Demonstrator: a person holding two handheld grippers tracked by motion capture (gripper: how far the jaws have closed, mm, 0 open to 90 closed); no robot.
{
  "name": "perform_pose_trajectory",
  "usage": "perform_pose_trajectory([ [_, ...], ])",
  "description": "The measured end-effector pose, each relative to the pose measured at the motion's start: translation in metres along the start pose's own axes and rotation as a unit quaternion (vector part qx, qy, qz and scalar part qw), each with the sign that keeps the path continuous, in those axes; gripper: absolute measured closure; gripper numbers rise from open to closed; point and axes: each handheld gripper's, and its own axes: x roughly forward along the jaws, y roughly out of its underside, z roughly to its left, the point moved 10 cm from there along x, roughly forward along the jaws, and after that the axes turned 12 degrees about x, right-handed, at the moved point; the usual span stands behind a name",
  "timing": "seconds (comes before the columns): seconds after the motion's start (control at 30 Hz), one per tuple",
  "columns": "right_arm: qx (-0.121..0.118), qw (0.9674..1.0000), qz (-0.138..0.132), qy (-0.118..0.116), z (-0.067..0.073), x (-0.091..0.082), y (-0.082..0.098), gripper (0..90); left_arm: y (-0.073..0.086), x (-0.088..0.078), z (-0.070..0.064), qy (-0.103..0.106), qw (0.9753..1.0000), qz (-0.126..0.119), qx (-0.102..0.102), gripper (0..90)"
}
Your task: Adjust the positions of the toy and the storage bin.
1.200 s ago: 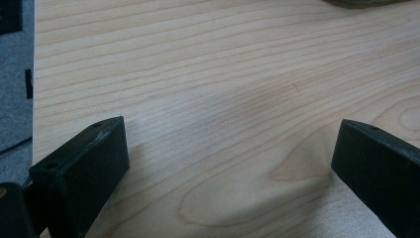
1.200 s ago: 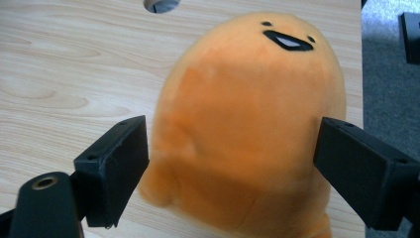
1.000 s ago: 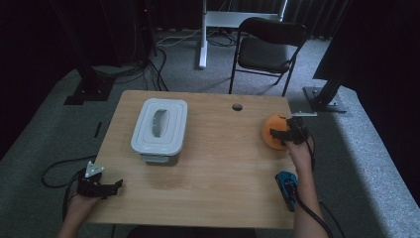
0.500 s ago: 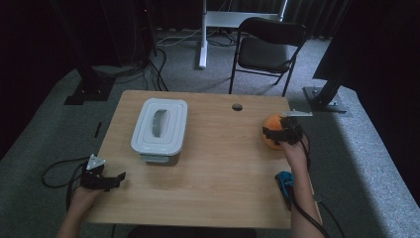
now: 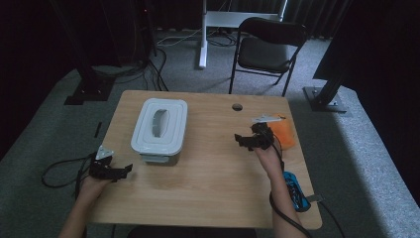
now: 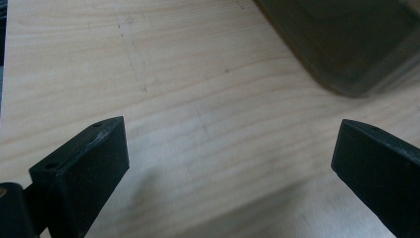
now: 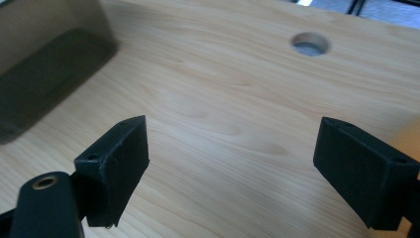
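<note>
Right gripper: jaws spread wide, nothing between them, pointing toward the lidded white container from its right, bare table between the two. A second ago it stood over the orange object further right of the container; it has since pulled off that object and swung inward. In the right gripper view the container's dark wall sits far to the upper left, and the cable hole lies ahead.

Left gripper: jaws also wide apart and empty. It has crept in from the table's near-left edge toward the container's near-left corner; the left gripper view shows that corner just ahead of its tips.

Reading: both grippers closing on the container from opposite sides, likely to take it or its lid with the raised handle. No contact yet.

Room: open wood right of the container and in front of it. Left of the container the table edge is near, so little margin there. A blue tool lies well off to the container's near right, by the person's right forearm.
</note>
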Motion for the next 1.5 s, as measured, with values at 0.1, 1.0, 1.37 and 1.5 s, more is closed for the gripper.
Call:
perform_pose_trajectory([
  [0.1, -0.008, 0.9998, 0.003, -0.018, 0.017, 0.012, 0.003, 13.3, -0.006, 0.005, 0.003, -0.002, 1.0, -0.002, -0.002, 1.7],
  [1.0, -0.03, 0.9963, 0.039, -0.071, 0.087, 0.092, 0.03, 13.4, -0.049, 0.035, 0.023, -0.003, 0.9999, -0.009, -0.014, 1.7],
  [1.37, -0.033, 0.9955, 0.051, -0.073, 0.109, 0.116, 0.027, 13.4, -0.062, 0.041, 0.025, 0.004, 0.9997, -0.019, -0.013, 1.7],
  [1.5, -0.04, 0.9942, 0.061, -0.078, 0.121, 0.125, 0.029, 13.3, -0.062, 0.042, 0.024, 0.004, 0.9996, -0.021, -0.019, 1.7],
])
